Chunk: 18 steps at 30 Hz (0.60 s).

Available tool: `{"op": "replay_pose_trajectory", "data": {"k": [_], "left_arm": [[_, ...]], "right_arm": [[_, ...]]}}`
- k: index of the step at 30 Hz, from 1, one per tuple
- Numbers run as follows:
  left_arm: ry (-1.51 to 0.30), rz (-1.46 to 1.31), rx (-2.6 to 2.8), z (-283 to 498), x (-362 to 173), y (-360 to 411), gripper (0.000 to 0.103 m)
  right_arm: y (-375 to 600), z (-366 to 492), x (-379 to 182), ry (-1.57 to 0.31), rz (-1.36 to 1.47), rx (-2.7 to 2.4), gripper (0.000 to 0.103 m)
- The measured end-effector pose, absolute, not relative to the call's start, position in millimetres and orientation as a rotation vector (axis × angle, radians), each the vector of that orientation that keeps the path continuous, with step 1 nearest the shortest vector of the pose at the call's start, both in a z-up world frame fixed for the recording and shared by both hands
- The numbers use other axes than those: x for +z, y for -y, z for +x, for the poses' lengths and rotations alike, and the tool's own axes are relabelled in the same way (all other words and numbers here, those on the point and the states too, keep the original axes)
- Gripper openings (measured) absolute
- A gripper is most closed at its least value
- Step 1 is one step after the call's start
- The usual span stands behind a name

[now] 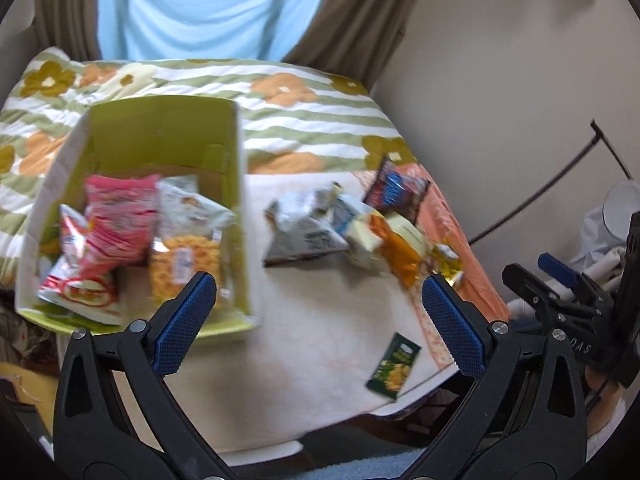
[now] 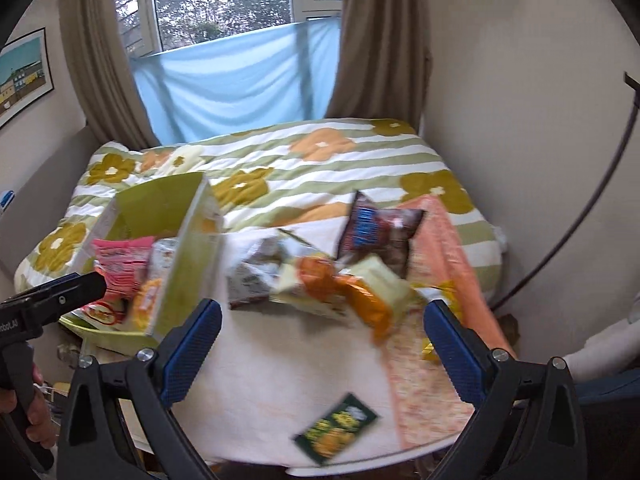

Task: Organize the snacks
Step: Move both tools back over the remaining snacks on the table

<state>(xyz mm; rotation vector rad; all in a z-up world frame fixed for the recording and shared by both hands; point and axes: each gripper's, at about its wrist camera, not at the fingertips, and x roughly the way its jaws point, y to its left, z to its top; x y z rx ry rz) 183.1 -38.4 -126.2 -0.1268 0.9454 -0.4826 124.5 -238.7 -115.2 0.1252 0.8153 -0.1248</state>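
Observation:
A green cardboard box (image 1: 160,128) (image 2: 188,248) stands at the left of a white table and holds several snack bags, among them a pink bag (image 1: 120,216) (image 2: 120,268). A pile of loose snack packets (image 1: 360,232) (image 2: 340,280) lies in the table's middle. A dark chocolate bag (image 1: 396,192) (image 2: 376,228) leans behind the pile. A small dark green packet (image 1: 394,366) (image 2: 336,428) lies alone near the front edge. My left gripper (image 1: 320,320) is open and empty above the table. My right gripper (image 2: 324,348) is open and empty above the table's front.
The white table (image 1: 312,340) (image 2: 280,368) has an orange cloth (image 1: 460,264) (image 2: 436,360) on its right side. A bed with a flowered quilt (image 1: 300,120) (image 2: 320,160) lies behind. A wall is at the right, curtains and a window at the back.

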Motion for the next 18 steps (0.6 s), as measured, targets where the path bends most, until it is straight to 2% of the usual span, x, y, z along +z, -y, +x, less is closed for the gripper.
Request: {"op": "replay_pose_trajectory", "data": {"k": [10, 18], "left_arm": [[-1.065, -0.028, -0.533, 145, -164, 151, 0.102], [-1.227, 0.158, -0.632, 132, -226, 209, 0.100]], "right_arm": [[334, 107, -144, -0.905, 0.144, -0.083, 0.101], [367, 115, -179, -0.969, 0.151, -0.061, 0.101]]}}
